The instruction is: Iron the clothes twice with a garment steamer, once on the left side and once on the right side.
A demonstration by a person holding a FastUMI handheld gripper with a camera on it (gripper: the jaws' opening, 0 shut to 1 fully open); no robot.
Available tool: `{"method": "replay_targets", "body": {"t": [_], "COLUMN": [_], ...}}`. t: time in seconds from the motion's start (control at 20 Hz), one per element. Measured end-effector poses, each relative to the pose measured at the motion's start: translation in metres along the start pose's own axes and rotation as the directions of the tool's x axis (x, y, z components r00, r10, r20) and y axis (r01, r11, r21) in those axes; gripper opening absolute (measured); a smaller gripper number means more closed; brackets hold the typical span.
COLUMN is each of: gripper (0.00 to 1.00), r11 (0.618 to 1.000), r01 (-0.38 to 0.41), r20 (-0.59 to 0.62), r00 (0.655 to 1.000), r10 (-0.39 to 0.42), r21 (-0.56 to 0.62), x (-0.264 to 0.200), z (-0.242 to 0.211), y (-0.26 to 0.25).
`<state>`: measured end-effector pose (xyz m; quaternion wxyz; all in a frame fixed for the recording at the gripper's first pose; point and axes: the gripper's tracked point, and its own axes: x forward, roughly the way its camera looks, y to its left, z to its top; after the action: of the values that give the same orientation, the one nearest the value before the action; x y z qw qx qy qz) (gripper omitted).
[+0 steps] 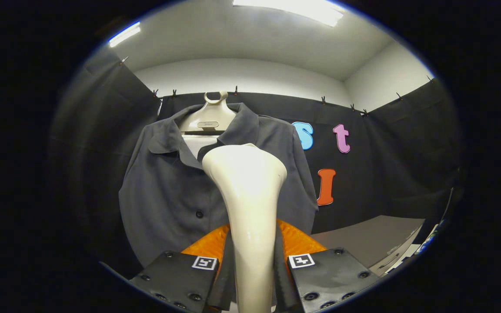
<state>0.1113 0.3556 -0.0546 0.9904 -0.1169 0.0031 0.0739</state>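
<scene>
A dark grey short-sleeved shirt hangs buttoned on a pale hanger against the black cloth wall, straight ahead of the fingers. My gripper is shut on the handle of a cream garment steamer, both fingers pressing its narrow stem. The steamer stands upright between the fingers, and its wide head rises in front of the shirt's chest, just right of the button line and below the collar. Whether the head touches the cloth cannot be told. The steamer hides the middle of the shirt.
A grey table top lies to the right, below the wall, with a paper sheet at its near edge. The black cloth wall closes in behind and on both sides of the shirt.
</scene>
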Motion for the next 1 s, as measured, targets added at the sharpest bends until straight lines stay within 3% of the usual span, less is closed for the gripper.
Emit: {"method": "replay_targets", "body": {"t": [0.55,1.0], "gripper": [0.46,0.46], "r11": [1.0,0.997], "r01": [0.012,0.041], "r20": [-0.05,-0.066], "r00": [0.999,0.997], "r10": [-0.013,-0.045], "r21": [-0.019,-0.065], "x": [0.036,0.034], "z": [-0.025,-0.055], "y": [0.007,0.002]}}
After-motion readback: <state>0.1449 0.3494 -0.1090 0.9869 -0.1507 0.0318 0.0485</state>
